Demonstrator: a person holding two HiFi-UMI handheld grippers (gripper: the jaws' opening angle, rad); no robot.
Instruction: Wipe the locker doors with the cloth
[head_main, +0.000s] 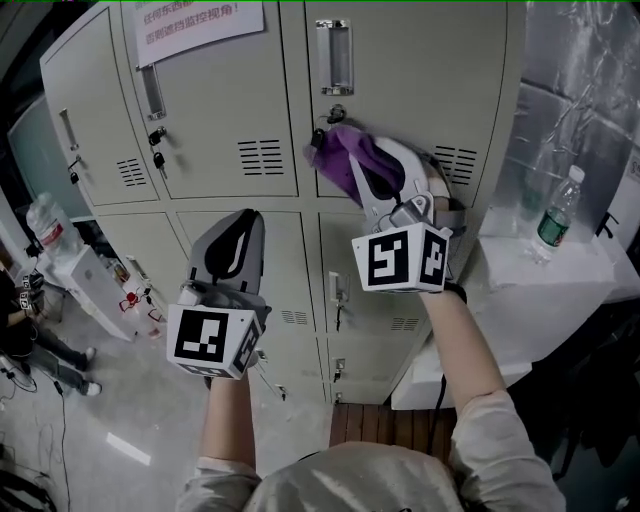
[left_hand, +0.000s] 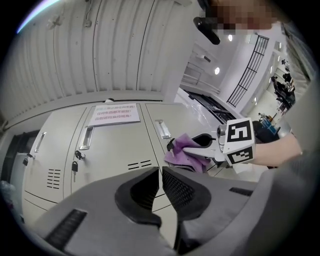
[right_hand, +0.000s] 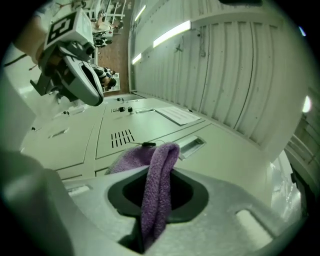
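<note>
A bank of grey lockers fills the head view. My right gripper is shut on a purple cloth, which it holds against the upper right locker door, just below the recessed handle and next to a key. In the right gripper view the cloth hangs folded between the jaws of my right gripper. Lower and to the left, my left gripper is shut with nothing in it, apart from the doors. Its own view shows the left gripper with jaws together, and the cloth beyond.
A paper notice is stuck on the upper middle door. A water bottle stands on a white ledge to the right of the lockers. Keys hang from the middle door. A bottle and a person are at far left.
</note>
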